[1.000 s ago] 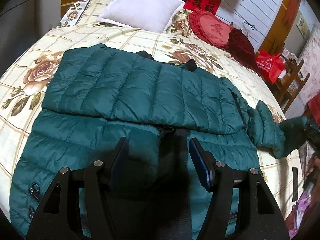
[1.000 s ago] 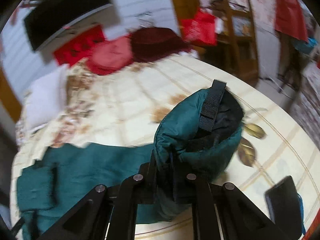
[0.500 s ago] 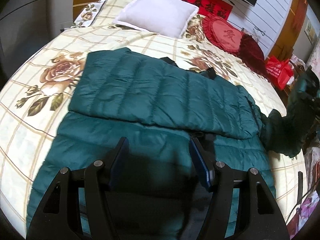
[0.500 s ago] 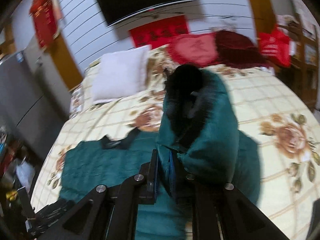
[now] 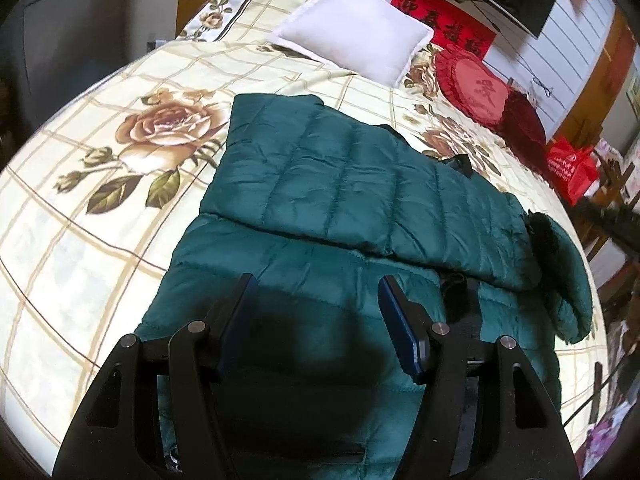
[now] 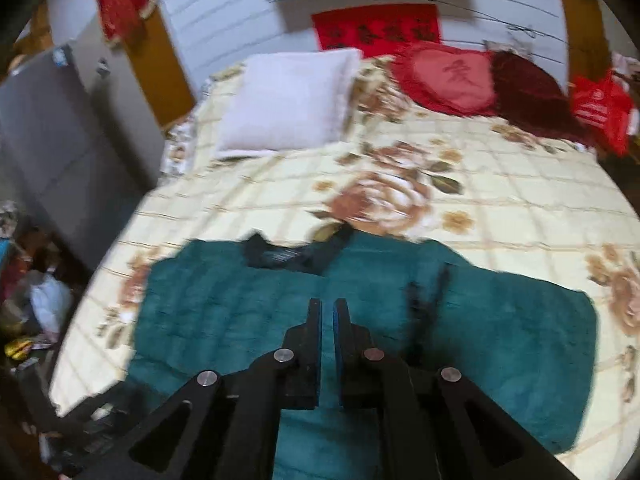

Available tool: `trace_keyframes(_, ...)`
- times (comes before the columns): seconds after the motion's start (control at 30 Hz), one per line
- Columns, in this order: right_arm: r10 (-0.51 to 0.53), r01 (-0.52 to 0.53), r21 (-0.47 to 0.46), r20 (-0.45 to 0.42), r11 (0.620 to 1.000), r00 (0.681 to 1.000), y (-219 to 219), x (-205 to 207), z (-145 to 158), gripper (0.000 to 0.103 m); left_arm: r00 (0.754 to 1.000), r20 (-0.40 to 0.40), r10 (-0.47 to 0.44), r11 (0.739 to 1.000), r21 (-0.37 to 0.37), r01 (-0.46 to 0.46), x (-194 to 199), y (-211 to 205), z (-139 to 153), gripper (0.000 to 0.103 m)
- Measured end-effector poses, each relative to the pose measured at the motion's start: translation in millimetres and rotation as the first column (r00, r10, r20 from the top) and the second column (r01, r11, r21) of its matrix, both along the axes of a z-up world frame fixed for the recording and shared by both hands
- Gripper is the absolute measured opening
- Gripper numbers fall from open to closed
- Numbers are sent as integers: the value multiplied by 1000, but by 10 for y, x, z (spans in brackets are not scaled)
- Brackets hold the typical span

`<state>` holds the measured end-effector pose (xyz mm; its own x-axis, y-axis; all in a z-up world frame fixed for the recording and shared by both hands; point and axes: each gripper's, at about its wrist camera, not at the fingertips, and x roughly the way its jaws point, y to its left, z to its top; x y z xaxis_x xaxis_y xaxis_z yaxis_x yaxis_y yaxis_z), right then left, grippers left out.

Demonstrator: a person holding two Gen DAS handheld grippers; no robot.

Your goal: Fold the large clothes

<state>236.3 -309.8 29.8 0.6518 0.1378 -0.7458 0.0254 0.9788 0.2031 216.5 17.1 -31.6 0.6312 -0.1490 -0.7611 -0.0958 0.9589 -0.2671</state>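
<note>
On the bed [image 5: 100, 208] lies the green jacket [image 5: 360, 200], the left hand-held gripper [image 5: 316, 300] spread above it, the right hand-held gripper [image 6: 327, 312] nearly pressed together, empty.

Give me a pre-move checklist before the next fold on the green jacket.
1. Left gripper open and empty above the jacket: ok.
2. Right gripper free of cloth: ok; jaws nearly shut, only a narrow gap, nothing between them.
3. Right sleeve laid flat: not ok; it lies bunched at the jacket's edge.
4. Upper panel folded over the body: ok.
5. Bed around the jacket free of clutter: ok; white pillow sits well away.
6. Hem nearest the left gripper: cannot tell; hidden.
</note>
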Motion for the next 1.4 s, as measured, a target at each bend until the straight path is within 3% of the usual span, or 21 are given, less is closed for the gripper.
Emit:
trace_keyframes(0.03, -11, 11, -11, -7, 1000, 1000, -107, -10, -24, 45, 1000, -1, 2, 1000, -9, -2, 1, 4, -14, 62)
trace_keyframes(0.1, -34, 33, -27, -32, 999, 999, -284, -54, -154, 73, 1000, -4, 1, 1000, -17, -1, 13, -7, -33, 62)
trace_keyframes(0.27, -61, 50, -93, -119, 994, 991, -474, -19, -527, 75, 1000, -19, -19, 1000, -11, 19, 37, -87, -93, 62)
trace_keyframes(0.37, -53, 23, -180, -164, 983, 985, -451, 56, -809, 75, 999, -25, -27, 1000, -4, 27, 45, -113, -110, 62)
trace_keyframes(0.4, -58, 24, -219, -151, 975, 987, -440, 56, -850, 74, 999, -26, -28, 1000, 0, 28, 44, -116, -110, 62)
trace_keyframes(0.43, -65, 30, -242, -137, 970, 988, -437, 66, -865, 55, 999, -25, -29, 1000, 3, 29, 42, -112, -104, 62)
trace_keyframes(0.47, -71, 40, -242, -120, 970, 990, -470, 51, -846, 44, 999, -23, -27, 1000, 4, 27, 38, -98, -97, 62)
trace_keyframes(0.53, -92, 78, -159, -81, 984, 992, -567, -8, -722, 19, 1000, -15, -21, 1000, 0, 21, 31, -58, -75, 62)
trace_keyframes(0.57, -102, 94, -124, -58, 988, 993, -597, -43, -626, 16, 1000, -11, -18, 1000, -3, 18, 32, -38, -66, 62)
trace_keyframes(0.63, -101, 100, -67, -12, 993, 995, -583, -93, -427, 14, 1000, -4, -10, 1000, -7, 10, 37, -3, -44, 62)
trace_keyframes(0.77, -18, 14, 59, 59, 998, 998, -349, -90, 1, 14, 1000, 5, -3, 1000, -9, 3, 63, 41, -13, 62)
trace_keyframes(0.97, 168, -183, 161, 105, 970, 980, 529, 143, 245, 14, 1000, 9, 7, 1000, -2, -7, 62, 108, 15, 62)
trace_keyframes(1.23, 317, -320, 201, 51, 926, 947, 1578, 450, -166, 14, 999, 14, 42, 999, -1, -42, 59, 321, -4, 62)
trace_keyframes(1.4, 332, -311, 212, -73, 926, 940, 1849, 672, -632, 15, 999, -4, 54, 998, -11, -54, 74, 389, -66, 62)
